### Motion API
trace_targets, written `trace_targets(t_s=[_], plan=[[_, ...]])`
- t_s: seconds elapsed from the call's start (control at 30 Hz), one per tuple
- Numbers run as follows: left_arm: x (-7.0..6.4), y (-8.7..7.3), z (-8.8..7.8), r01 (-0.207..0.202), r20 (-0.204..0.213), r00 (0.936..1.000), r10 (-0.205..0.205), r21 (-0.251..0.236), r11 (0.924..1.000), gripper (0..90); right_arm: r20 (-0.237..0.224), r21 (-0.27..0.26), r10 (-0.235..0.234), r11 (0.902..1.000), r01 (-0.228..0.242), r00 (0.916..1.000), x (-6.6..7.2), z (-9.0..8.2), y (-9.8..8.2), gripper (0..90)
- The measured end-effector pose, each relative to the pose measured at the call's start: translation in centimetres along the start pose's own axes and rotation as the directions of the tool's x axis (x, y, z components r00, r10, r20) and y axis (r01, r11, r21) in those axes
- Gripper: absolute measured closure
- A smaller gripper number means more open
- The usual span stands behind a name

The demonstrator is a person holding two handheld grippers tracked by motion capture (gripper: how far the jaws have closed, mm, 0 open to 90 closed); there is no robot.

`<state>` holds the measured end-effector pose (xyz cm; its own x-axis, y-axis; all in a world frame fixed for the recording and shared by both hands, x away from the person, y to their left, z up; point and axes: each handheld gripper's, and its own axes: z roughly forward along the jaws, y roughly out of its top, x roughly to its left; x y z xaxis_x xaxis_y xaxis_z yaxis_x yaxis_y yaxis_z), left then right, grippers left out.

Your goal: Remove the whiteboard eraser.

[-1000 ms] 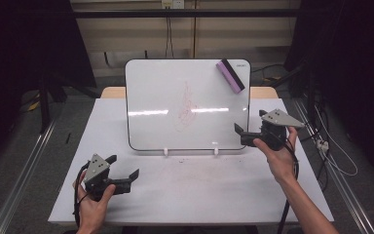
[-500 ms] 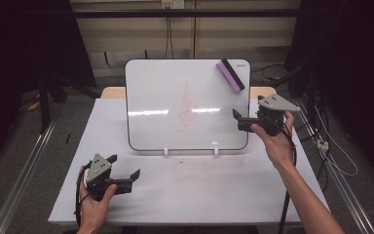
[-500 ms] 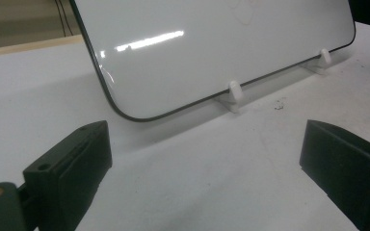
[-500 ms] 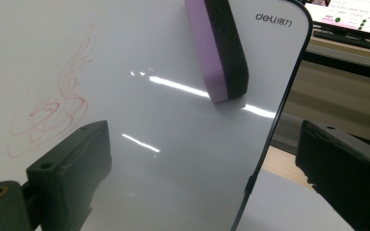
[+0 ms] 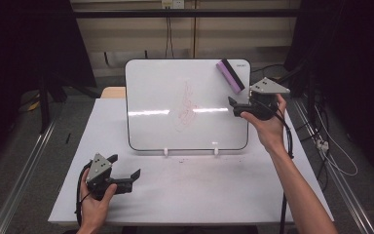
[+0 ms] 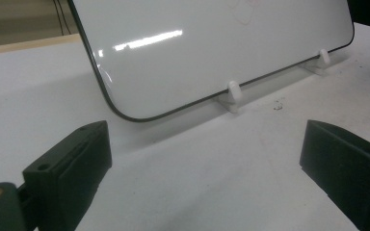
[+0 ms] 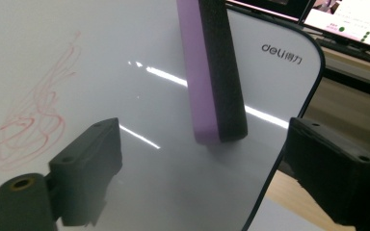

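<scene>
Right gripper: you are narrowing its empty, still-parted jaws while approaching the eraser, stuck far right on the whiteboard. Next: straddle it, clamp. Left gripper: gaping, empty, near left.

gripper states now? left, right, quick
Left tool: open, holding nothing, low over the table.
Right tool: open, jaws just been closing, nothing between them; eraser ahead on the whiteboard.

High view looks down over the desk; both claw cams sit close, all facing the whiteboard.
</scene>
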<state>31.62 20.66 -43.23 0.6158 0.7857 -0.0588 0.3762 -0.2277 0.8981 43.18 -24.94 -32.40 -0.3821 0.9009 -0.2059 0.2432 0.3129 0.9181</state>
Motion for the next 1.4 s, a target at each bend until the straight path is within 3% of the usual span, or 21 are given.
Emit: trace_targets(t_s=[0.27,0.33,0.5,0.67,1.03,1.4], plan=[[-0.2,0.1,0.2,-0.022,0.008,0.9997,0.022,0.006,0.9997,3.9,0.067,0.021,-0.088,0.9960,0.087,0.9938,0.3,1.5,0.9,36.4],[-0.1,0.1,0.2,-0.025,0.006,0.9997,0.025,0.006,0.9997,3.9,0.072,0.027,-0.100,0.9948,0.098,0.9924,0.4,1.6,1.0,38.0],[0.0,0.1,0.2,-0.024,0.006,0.9997,0.024,0.008,0.9997,3.9,0.086,0.053,-0.126,0.9912,0.122,0.9883,0.4,2.2,1.1,53.2],[0.1,0.0,0.1,-0.015,0.002,0.9999,0.015,0.004,0.9999,3.9,0.088,0.066,-0.151,0.9872,0.145,0.9846,0.6,2.3,1.4,62.5],[0.4,0.0,0.0,-0.006,-0.012,0.9999,0.006,0.010,0.9999,3.8,0.114,0.078,-0.168,0.9840,0.160,0.9791,1.0,2.3,1.5,65.0],[0.6,0.0,-0.1,0.005,-0.018,0.9998,-0.005,0.006,1.0000,3.8,0.104,0.060,-0.150,0.9877,0.145,0.9831,0.8,2.1,1.3,66.0]])
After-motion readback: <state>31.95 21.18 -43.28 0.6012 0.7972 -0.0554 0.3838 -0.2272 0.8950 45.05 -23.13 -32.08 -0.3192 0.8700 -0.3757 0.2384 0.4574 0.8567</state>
